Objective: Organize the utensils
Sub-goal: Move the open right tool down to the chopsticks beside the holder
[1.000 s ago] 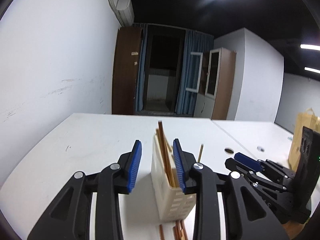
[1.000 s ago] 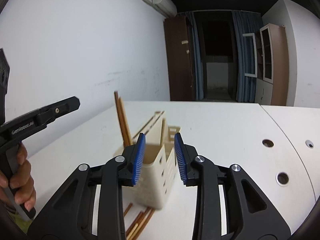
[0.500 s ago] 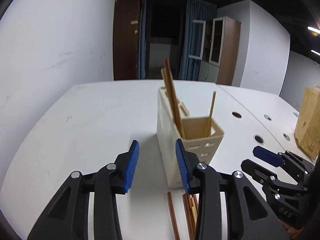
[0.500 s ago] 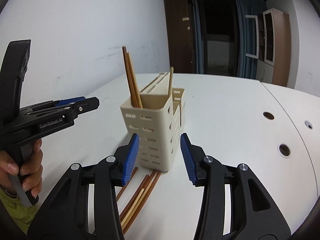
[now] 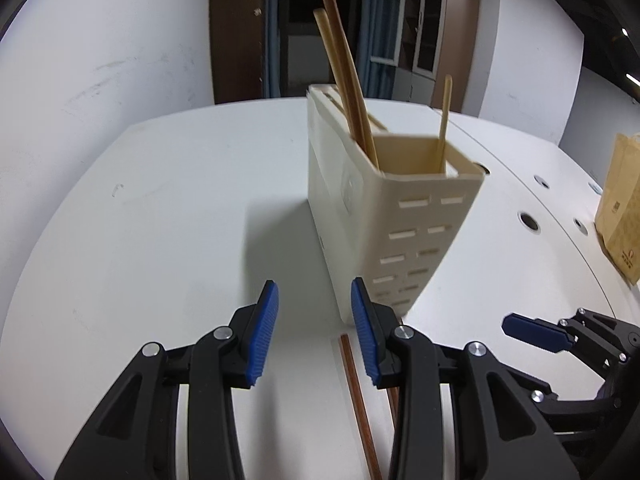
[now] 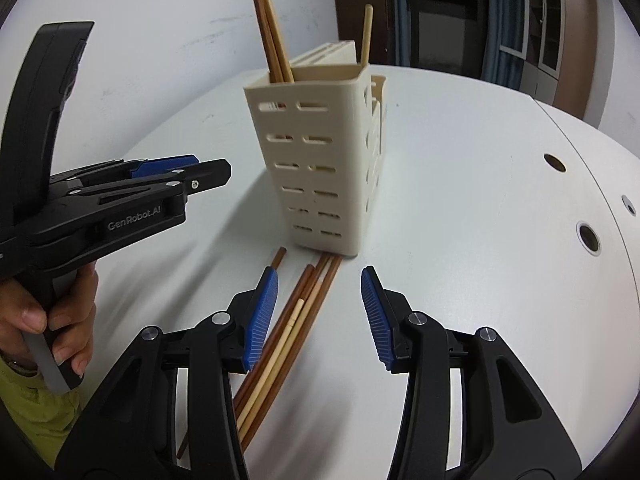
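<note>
White table (image 6: 460,200) carries a cream slotted holder (image 6: 320,152) mid-surface w/ three chopsticks upright inside. Only right-wrist view shows the loose chopstick bundle (image 6: 288,332) lying against holder's base; left-wrist view shows just one stick, plus a paper bag (image 5: 620,216) at table's right edge. Right gripper (image 6: 320,312) & left gripper (image 5: 314,332): jaws just opened, apart, gripping nothing.

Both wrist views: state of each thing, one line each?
Holder: upright on table.
Chopsticks in holder: three, leaning, ends sticking out.
Loose chopsticks: flat on table, bundled before holder.
Left claw: open, empty.
Right claw: open, empty, over loose chopsticks.
Paper bag: standing at table edge.
</note>
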Available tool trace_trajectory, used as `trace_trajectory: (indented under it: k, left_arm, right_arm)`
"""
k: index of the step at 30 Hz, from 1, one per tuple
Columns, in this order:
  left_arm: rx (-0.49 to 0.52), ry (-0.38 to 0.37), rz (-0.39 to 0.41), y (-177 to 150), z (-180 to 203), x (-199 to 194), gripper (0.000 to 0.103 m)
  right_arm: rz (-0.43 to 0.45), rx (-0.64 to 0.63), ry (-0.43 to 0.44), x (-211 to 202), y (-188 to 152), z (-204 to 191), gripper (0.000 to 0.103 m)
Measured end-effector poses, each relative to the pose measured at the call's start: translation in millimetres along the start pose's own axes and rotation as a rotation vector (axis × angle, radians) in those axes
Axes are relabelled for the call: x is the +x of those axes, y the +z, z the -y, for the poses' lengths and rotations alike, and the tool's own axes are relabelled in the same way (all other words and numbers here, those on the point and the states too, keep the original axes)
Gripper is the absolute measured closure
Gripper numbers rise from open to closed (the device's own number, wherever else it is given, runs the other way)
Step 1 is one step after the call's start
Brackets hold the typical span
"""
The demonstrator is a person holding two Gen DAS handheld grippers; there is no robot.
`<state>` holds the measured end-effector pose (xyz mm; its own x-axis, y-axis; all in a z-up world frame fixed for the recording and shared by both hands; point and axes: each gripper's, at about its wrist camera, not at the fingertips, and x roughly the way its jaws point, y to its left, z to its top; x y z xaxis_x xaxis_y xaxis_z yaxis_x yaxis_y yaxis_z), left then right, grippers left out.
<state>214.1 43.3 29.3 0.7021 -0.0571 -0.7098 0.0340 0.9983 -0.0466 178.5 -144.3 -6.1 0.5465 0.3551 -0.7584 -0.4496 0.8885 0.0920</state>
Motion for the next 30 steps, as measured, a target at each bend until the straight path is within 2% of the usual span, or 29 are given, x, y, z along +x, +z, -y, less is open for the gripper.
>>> trace_trajectory:
  k: [8, 18, 30]
  left_arm:
    - [0.038, -0.012, -0.077, -12.3, 5.2, 20.1, 0.066]
    - [0.045, -0.072, -0.187, -22.7, -0.3, 51.6, 0.066]
    - [0.037, -0.102, -0.239, -30.1, -5.5, 70.2, 0.066]
  right_arm:
    - [-0.089, 0.042, -0.016, 36.6, 5.3, 9.9, 0.061]
    - [-0.144, 0.090, -0.019, 74.5, 12.7, 19.9, 0.061]
    - [-0.190, 0.106, -0.029, 107.6, 9.6, 20.7, 0.065]
